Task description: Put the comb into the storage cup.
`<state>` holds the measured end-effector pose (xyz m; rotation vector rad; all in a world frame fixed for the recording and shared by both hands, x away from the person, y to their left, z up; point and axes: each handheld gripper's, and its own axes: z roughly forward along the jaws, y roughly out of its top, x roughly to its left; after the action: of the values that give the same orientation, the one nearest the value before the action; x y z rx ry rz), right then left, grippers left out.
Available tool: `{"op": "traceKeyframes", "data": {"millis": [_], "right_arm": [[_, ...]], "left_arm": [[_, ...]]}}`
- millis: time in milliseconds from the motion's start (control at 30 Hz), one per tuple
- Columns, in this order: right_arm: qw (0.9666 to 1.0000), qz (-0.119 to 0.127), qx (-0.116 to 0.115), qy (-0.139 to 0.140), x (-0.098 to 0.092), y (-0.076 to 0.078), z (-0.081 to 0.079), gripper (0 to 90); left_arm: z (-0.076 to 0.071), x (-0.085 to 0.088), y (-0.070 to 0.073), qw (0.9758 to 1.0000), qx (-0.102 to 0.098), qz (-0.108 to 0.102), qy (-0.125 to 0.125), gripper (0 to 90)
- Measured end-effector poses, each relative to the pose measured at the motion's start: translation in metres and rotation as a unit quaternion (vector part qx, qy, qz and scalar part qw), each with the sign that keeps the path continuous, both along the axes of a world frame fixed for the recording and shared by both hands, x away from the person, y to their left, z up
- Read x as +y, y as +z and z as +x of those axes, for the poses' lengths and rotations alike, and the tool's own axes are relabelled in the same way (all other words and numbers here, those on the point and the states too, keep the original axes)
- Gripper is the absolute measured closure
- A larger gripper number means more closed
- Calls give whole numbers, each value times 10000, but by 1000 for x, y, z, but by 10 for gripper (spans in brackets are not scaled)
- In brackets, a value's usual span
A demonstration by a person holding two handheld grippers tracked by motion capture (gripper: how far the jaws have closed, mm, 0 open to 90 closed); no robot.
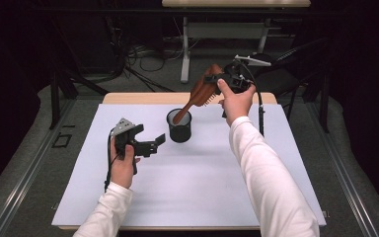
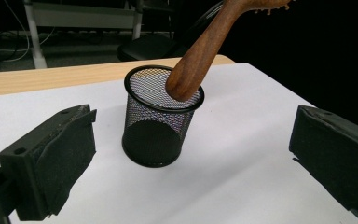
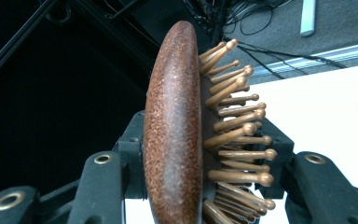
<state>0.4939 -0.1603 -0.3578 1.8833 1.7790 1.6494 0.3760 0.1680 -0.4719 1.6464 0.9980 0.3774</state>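
A brown wooden hairbrush leans with its handle tip inside a black mesh cup that stands upright on the white table. My right gripper is shut on the brush head, held up high behind the cup. In the right gripper view the brush head is clamped edge-on between the jaws, its wooden pins pointing right. My left gripper is open, low over the table, left of the cup and apart from it. The left gripper view looks between its wide-apart fingers at the cup and the brush handle in it.
A wooden strip runs along the table's far edge. Behind it are a desk frame, loose cables on the grey floor and a dark chair. White table surface lies in front of and to both sides of the cup.
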Motion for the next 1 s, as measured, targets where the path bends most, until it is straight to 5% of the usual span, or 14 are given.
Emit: {"op": "traceKeyframes", "data": {"millis": [1000], "right_arm": [[9976,-136,-449,-506,5,-14,14,484]], "left_arm": [[1,3,0,10000,-14,-12,32,3]]}}
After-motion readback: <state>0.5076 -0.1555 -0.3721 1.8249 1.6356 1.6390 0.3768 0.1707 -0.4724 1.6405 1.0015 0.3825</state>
